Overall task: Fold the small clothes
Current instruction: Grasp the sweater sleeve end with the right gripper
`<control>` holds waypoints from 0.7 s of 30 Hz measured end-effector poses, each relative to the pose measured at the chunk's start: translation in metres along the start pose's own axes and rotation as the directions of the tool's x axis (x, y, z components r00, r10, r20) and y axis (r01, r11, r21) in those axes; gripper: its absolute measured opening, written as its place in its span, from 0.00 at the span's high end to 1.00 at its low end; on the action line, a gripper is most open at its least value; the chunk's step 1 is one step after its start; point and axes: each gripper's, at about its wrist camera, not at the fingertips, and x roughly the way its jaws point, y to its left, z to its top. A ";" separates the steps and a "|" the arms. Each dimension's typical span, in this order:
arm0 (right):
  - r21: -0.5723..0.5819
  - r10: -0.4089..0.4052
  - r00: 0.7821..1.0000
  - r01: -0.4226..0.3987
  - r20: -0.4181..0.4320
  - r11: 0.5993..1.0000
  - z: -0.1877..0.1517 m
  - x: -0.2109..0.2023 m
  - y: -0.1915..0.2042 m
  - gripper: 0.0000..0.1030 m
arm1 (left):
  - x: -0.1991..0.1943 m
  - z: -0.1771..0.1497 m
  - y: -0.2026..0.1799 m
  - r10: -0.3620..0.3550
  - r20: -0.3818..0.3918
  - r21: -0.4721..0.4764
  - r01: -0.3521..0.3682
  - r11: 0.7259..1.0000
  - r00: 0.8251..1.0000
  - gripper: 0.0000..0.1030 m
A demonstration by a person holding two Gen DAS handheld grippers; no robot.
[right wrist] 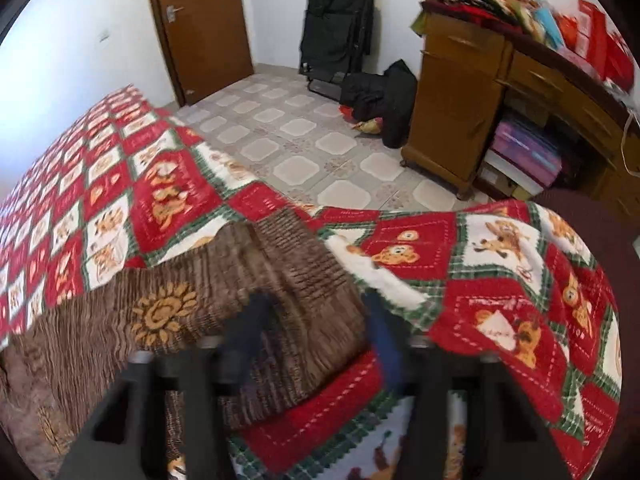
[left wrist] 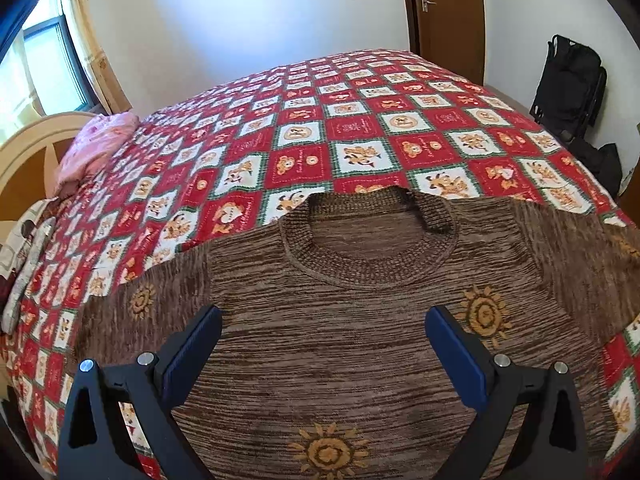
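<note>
A brown knit sweater [left wrist: 340,360] with orange sun motifs lies flat, front up, on the red patchwork bedspread [left wrist: 280,140], collar away from me. My left gripper [left wrist: 324,320] is open above the sweater's chest, holding nothing. In the right wrist view, my right gripper [right wrist: 316,312] is open, its blurred fingers on either side of the end of the sweater's sleeve [right wrist: 296,264], which lies on the bedspread [right wrist: 500,280] near the bed's edge.
A pink cloth [left wrist: 96,144] and a wooden headboard [left wrist: 36,148] lie at the far left. Other small clothes [left wrist: 28,260] sit at the left edge. Tiled floor [right wrist: 312,148], a wooden desk [right wrist: 480,92] and black bags [right wrist: 376,96] lie beyond the bed.
</note>
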 end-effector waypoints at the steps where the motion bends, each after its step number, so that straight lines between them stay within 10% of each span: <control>1: -0.011 0.005 1.000 -0.005 -0.010 1.000 0.000 0.002 0.001 0.80 | 0.002 0.000 0.001 -0.001 -0.006 -0.001 0.001 1.000 1.000 0.01; 12: 0.062 0.081 0.997 -0.080 -0.019 0.995 0.000 0.006 -0.004 0.78 | 0.010 -0.002 0.006 -0.023 -0.029 -0.024 0.022 0.999 0.999 0.01; 16: 0.063 0.146 0.989 -0.144 -0.017 0.988 0.001 0.007 0.003 0.50 | 0.010 -0.005 0.007 -0.027 -0.035 -0.029 0.026 0.999 0.999 0.01; 21: 0.044 0.127 0.992 -0.126 -0.011 0.991 -0.001 0.007 0.008 0.50 | 0.008 -0.006 0.009 -0.028 -0.032 -0.031 0.027 0.999 0.999 0.01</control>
